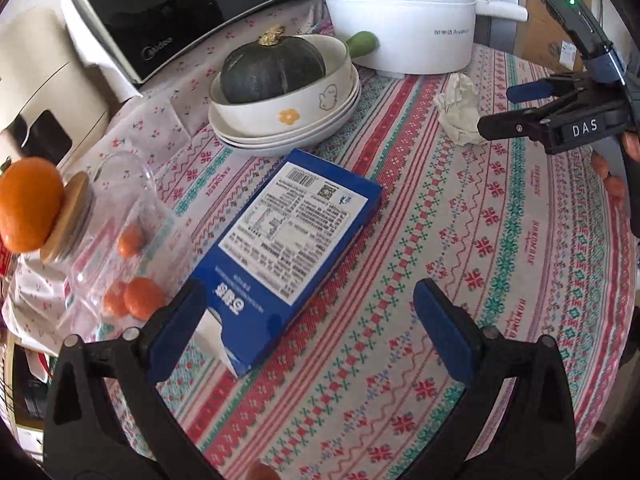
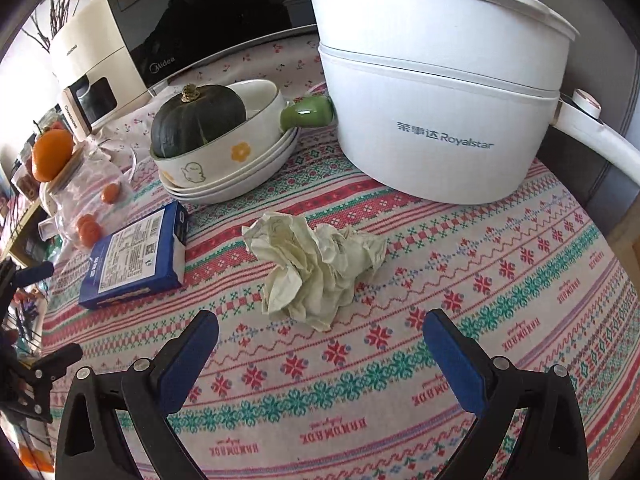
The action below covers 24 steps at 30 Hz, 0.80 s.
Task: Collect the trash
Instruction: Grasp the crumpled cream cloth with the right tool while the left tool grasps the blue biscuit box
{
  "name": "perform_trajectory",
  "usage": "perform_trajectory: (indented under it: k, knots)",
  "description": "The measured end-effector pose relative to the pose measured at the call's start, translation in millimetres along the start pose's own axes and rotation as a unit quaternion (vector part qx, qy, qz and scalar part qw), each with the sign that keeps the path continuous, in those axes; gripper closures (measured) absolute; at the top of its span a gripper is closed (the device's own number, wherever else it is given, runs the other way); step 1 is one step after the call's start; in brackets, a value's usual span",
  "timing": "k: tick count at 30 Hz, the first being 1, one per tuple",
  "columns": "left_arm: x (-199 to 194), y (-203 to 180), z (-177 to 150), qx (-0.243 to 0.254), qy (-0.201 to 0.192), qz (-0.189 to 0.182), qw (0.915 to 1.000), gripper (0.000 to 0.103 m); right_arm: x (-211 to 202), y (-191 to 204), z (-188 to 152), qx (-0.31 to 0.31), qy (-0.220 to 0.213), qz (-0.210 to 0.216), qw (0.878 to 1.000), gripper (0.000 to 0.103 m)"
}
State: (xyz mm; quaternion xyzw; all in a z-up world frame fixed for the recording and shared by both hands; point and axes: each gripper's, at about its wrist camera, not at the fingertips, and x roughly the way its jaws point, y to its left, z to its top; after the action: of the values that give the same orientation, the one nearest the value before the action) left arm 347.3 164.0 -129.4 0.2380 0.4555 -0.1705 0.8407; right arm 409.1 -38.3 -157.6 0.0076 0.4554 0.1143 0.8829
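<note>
- The counter (image 2: 500, 280), under its patterned cloth, is crowded, and I see no bin or bag in either view, so where the trash should end up I cannot tell.
- The white cooking pot (image 2: 440, 120) stands at the far side beyond my right claw (image 2: 320, 356); I judge it belongs here and stays.
- The stacked dishes (image 1: 288, 120) holding a dark green squash (image 1: 272, 68) sit further ahead of my left claw (image 1: 308, 320), also not trash by my reckoning.
- The blue box (image 1: 296, 232) lies flat just ahead of my left claw, its near end between the blue pads. That claw is wide open and holding nothing. The box looks like packaging to collect, though I cannot tell whether it is empty.
- The crumpled paper (image 2: 312, 264) lies just ahead of my right claw, centred on the gap. This claw is also spread open and empty, not touching the paper.
- My judgement: nothing is collected yet. Both pieces are still on the counter, each with an open claw lined up on it; closing, lifting and carrying off are all left.
</note>
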Motion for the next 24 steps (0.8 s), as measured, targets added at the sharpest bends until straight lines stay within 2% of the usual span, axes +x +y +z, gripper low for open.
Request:
perform_trajectory:
  k: [1,3,5,8,9,10,14,18,20,24]
  knots:
    - [6,4,5,0.006,0.002,-0.005,1.0000,0.001,3,2,3,-0.007,-0.003,-0.008,1.000,0.001]
    - [19,9,14,0.015,0.005,-0.013,0.9998,0.001,10,6,7,-0.020,-0.011,-0.037,0.999,0.010]
    - [32,15,20,0.021,0.013,-0.013,0.9996,0.001,18,6,9,-0.018,-0.006,-0.032,0.999,0.038]
    - [48,19,25,0.034,0.031,-0.013,0.9988,0.001,32,0,11,0.010,0.014,0.011,1.000,0.060]
    - [53,19,26,0.040,0.037,-0.012,0.9984,0.001,33,-1,11,0.013,0.012,0.015,1.000,0.060]
    - [57,21,28,0.044,0.041,-0.016,0.9981,0.001,34,-1,13,0.013,0.009,0.018,1.000,0.065]
    - [70,29,33,0.031,0.060,-0.052,0.9964,0.000,33,-5,14,0.010,0.006,0.034,0.999,0.069]
    - [71,32,33,0.009,0.054,-0.056,0.9970,0.000,24,-15,7,0.015,0.007,0.047,0.999,0.070]
    - [66,28,30,-0.005,0.049,-0.055,0.9973,0.000,21,-15,5,0.015,0.010,0.050,0.999,0.070]
    - [42,8,10,-0.052,0.038,-0.081,0.9946,0.000,6,-18,-6,0.014,0.020,0.056,0.998,0.070]
